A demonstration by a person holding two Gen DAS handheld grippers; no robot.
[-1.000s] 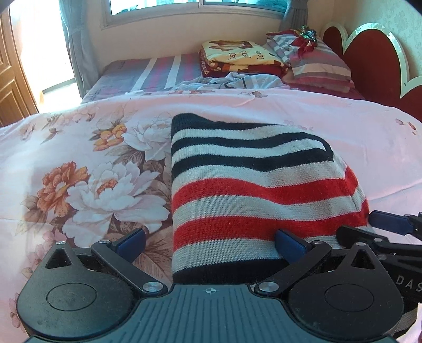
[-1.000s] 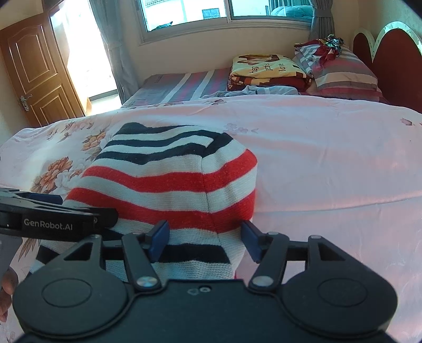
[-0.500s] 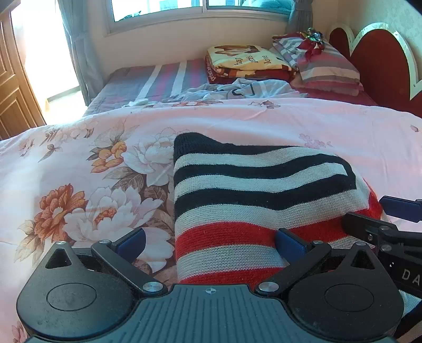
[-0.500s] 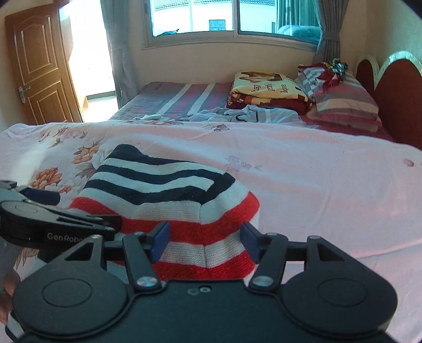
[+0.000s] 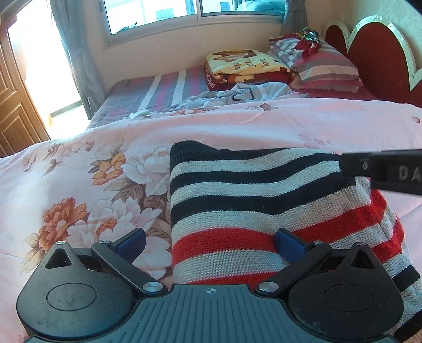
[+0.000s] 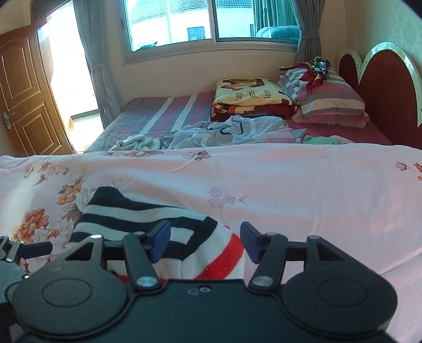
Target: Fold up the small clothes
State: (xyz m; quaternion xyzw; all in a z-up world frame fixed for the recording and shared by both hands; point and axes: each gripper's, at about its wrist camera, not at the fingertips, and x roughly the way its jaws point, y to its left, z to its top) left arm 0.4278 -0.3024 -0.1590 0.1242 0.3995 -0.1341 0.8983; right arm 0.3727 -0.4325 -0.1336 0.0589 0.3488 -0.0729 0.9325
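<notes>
On bed: striped knit garment, both tools parted above it

Nearest, left tool (image 5: 209, 244) has jaws set wide, nothing pinched; the left pad sits over the floral sheet, the right pad over the red stripe of the folded striped sweater (image 5: 263, 205). Right tool (image 6: 204, 244) also stands apart, jaws parted, gripping nothing, with the sweater's red-and-white corner (image 6: 211, 256) seen below between its pads. Sweater lies flat on the pink floral bedsheet (image 6: 303, 190), black-white stripes at far end, red ones nearer. Right tool's arm crosses over the sweater's far right corner in the left wrist view; contact can't be told. Beyond: crumpled light-blue cloth (image 6: 232, 132), folded yellow blanket (image 6: 250, 99), striped pillow (image 6: 332, 97), red headboard (image 6: 387, 84), window (image 6: 211, 21), wooden door (image 6: 23, 92).
</notes>
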